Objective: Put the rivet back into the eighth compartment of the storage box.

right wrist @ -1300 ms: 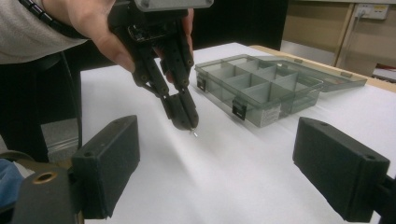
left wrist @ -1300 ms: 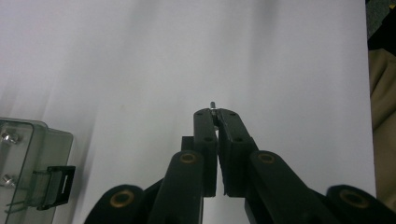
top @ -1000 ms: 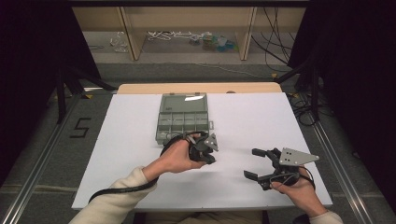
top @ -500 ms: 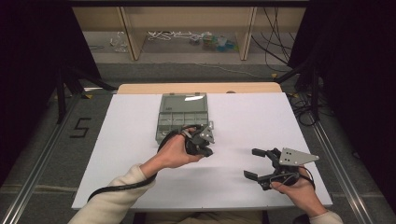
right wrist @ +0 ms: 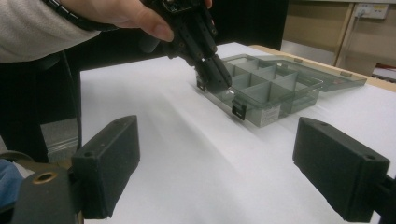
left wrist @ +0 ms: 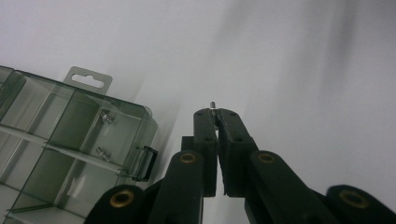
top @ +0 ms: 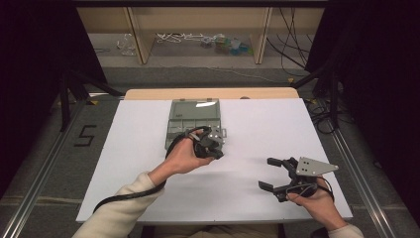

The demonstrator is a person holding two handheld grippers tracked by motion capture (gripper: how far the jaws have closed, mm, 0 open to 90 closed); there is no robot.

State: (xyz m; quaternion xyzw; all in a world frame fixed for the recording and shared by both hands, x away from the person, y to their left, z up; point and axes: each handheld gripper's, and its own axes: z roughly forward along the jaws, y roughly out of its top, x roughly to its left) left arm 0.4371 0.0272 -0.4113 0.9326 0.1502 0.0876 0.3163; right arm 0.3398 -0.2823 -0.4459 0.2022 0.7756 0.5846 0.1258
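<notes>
Holding a small screw (left wrist: 212, 105) between its tips, the left claw (left wrist: 216, 116) is closed on it just beside the near corner of the clear box (left wrist: 70, 144), a little above the white table (top: 257, 124). In the high view the left claw (top: 210, 146) is seen at the box's front edge, with the box's lid (top: 194, 108) folded open behind it. Only the end of the screw stands clear of the jaw tips, so its full shape cannot be told. The screw is judged to be light, hard and smooth: it is not fragile, but it is easily lost if the pinch is relaxed or the jaws twist. It is best gripped across the shaft, with the tips square to it. Two more screws (left wrist: 103, 117) lie in the corner compartment of the box. The box is thin plastic and is judged light enough to slide if nudged. The right claw (top: 273, 174) is held wide open and empty over the table, well apart from the box.
</notes>
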